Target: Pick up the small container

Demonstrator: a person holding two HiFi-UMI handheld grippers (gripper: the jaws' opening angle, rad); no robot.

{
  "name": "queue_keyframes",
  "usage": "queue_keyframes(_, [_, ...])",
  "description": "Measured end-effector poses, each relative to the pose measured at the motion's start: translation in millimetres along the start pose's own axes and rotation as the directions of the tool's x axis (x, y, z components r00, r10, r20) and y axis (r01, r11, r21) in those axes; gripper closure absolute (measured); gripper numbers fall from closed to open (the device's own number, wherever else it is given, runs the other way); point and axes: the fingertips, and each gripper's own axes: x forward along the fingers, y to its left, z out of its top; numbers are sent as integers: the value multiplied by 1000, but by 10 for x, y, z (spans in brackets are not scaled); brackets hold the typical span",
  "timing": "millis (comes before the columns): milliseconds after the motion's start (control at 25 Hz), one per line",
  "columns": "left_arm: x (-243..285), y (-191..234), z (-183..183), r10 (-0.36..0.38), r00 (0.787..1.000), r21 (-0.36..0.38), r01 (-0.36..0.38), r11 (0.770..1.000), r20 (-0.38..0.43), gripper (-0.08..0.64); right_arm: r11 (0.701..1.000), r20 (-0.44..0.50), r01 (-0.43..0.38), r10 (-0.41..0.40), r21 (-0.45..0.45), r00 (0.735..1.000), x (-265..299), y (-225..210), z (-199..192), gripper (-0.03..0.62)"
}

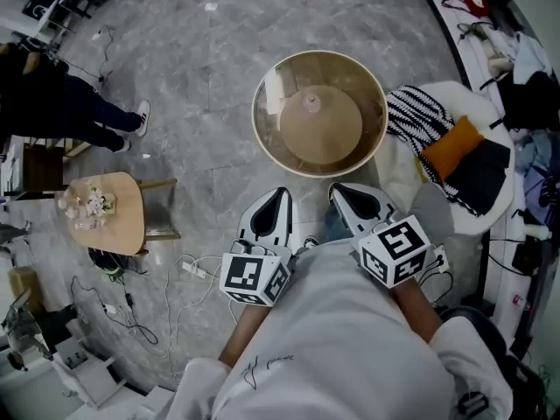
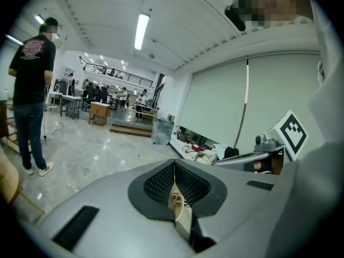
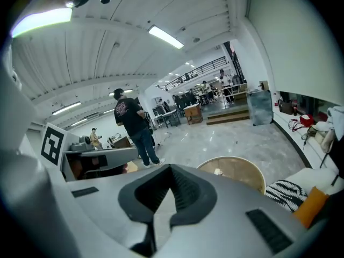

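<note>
Left tool: jaws closed together, nothing between them. Right tool: jaws likewise closed, empty. Both are held side by side close to the person's body, tips pointing toward the round table. Small container: stands at the middle of that table's top, well apart from both tools, too small for detail. White armchair with striped cloth and orange cushion just right of the table. A bystander stands at far left
</note>
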Motion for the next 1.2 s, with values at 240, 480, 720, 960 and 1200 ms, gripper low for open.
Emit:
queue_keyframes(240, [382,8,172,17,1000,2,-17,1000,11,541,1000,5,-20,20,-13,1000,152,-371,243,577])
queue_keyframes(480, [727,-105,296,0,999,-6,0,1000,35,541,999,-3,-48,48,-23,999,254,-724,363,577])
queue_keyframes(720, [943,-287,394,-32,998,-22,33,999,53,541,997,-1,-77,77,-33,997,300,-1003,412,575])
queue_keyframes(960, [987,-256,357,28,999,-18,-27,999,42,541,994,-4,-105,105,-30,994,357,-1131,370,576])
queue_keyframes(1200, [1010,-200,209,71,997,-23,-71,997,-25,541,995,9,-104,104,9,995,395,-1215,354,577])
